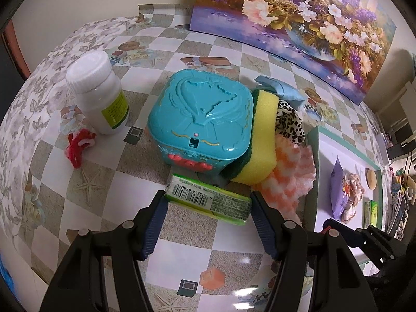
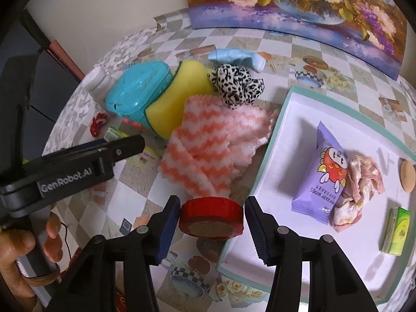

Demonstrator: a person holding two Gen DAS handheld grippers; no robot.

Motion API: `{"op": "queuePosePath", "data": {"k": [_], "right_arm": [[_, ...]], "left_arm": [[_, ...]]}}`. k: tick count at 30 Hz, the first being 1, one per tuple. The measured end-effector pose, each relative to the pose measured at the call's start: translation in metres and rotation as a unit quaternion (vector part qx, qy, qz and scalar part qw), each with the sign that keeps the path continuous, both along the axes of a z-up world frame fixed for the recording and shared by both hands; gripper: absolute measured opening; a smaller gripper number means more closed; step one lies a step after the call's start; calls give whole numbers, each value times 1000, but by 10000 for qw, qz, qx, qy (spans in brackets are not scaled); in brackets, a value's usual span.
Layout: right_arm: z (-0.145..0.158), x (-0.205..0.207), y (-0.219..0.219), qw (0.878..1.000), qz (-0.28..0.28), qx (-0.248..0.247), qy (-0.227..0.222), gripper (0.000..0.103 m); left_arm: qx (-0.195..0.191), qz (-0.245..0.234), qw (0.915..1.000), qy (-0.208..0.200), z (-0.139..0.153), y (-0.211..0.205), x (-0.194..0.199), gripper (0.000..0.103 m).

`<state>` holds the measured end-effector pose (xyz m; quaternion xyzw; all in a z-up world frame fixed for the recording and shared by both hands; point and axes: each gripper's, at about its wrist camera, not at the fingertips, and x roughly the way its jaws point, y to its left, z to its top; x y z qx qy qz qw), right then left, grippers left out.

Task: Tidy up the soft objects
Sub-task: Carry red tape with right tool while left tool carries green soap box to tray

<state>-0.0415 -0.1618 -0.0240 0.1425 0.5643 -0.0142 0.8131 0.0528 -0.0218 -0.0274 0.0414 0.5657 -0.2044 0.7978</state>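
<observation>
Low in the left wrist view, the left gripper (image 1: 208, 209) has its jaws apart around a green packet (image 1: 208, 199) lying flat on the desk (image 1: 109, 179); the blue pads sit at its two ends, and I cannot tell whether they touch it. At the bottom centre of the right wrist view, the right gripper (image 2: 212, 219) straddles a red tape roll (image 2: 211, 218), jaws apart with a sliver of gap on each side, so the roll is not gripped.

The soft things lie mostly above these: a pink-and-white cloth (image 2: 208, 150) at mid frame, a leopard scrunchie (image 2: 238, 85) and a yellow sponge (image 2: 179, 98) leaning on a teal box (image 2: 137, 91). At the right, a white tray (image 2: 280, 135) holds a purple wipes pack (image 2: 321, 171), a crumpled pink cloth (image 2: 356, 189) and a green box (image 2: 396, 231).

Risks as I judge them: the roll sits right at the tray's rim, so a closing pad could catch that rim or push the roll sideways. The slick packet may skid out endwise. Both are hard items, so dropping them among the soft ones would spoil the sorting.
</observation>
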Motion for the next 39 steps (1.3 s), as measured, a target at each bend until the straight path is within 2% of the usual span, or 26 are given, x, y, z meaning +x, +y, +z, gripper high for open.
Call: {"op": "queuePosePath", "data": {"k": [7,12,18,23,29,32,39], "right_arm": [[0,-1,4,9999,82,-67,41,53],[8,-3,2,9999,49,24,-116,52],[30,-13,-10,9988,-191,71,-438,52],[47,-27,-30,9965,-582,-214,-555,52],[48,-54,-75,9879,-1352,-684,-317,52],[43,-72,-102,9819,-1741,-721,-175,52],[34,-112,-150,9641,-2495,-900,128,52]], "left_arm": [[-3,-1,10000,12,-1,0,-1,66],[-60,49,9999,-96,8,2,-3,66],[-143,-30,9992,-382,28,-3,-11,66],[-203,-168,9979,-584,45,-16,-23,66],[-184,-712,9948,-701,57,-59,-54,66],[-117,-1155,9903,-765,59,-90,-76,66],[124,-1950,9785,-660,42,-144,-120,66]]}}
